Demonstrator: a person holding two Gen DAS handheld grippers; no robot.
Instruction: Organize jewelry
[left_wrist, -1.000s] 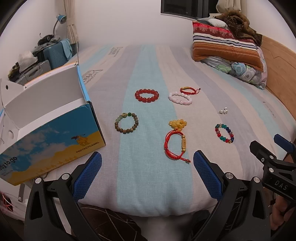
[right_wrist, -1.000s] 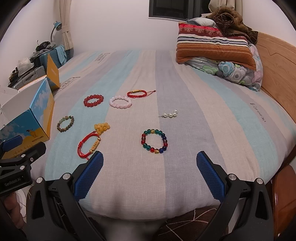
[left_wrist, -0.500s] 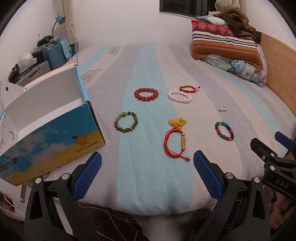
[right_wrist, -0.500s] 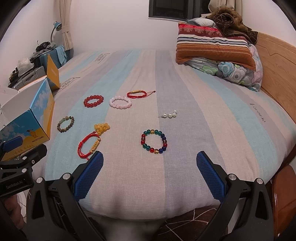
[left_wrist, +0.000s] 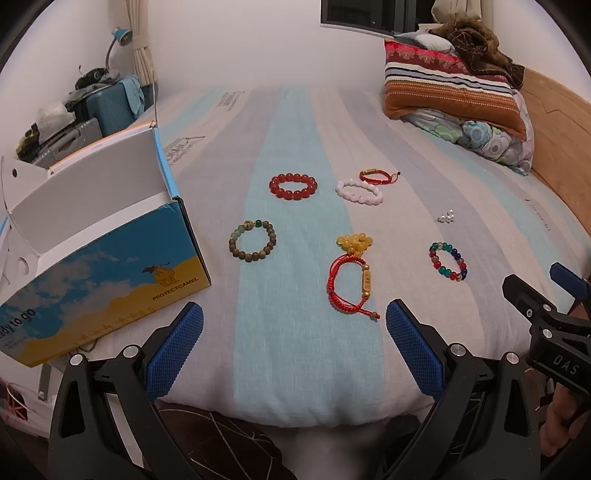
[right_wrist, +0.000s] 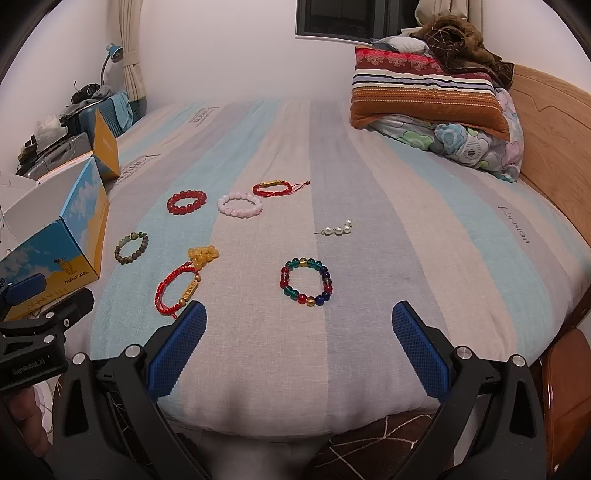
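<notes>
left gripper (left_wrist: 294, 345): fingers wide apart, holding nothing, hanging at the bed's (left_wrist: 288, 362) near edge.
right gripper (right_wrist: 298, 347): same deal, spread and empty.
jewelry: all loose on the bed, none in the open box (left_wrist: 92, 240) at left.
snag risk: red cord bracelet (left_wrist: 349, 286) touches the yellow bead cluster (left_wrist: 355, 242), probably drags it along.
tiny stuff: the pearls (right_wrist: 338, 229) look easy to pinch into the sheet or flick away.

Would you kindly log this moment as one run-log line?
left gripper: open, empty | right gripper: open, empty | bracelets: on bed | box: open
</notes>
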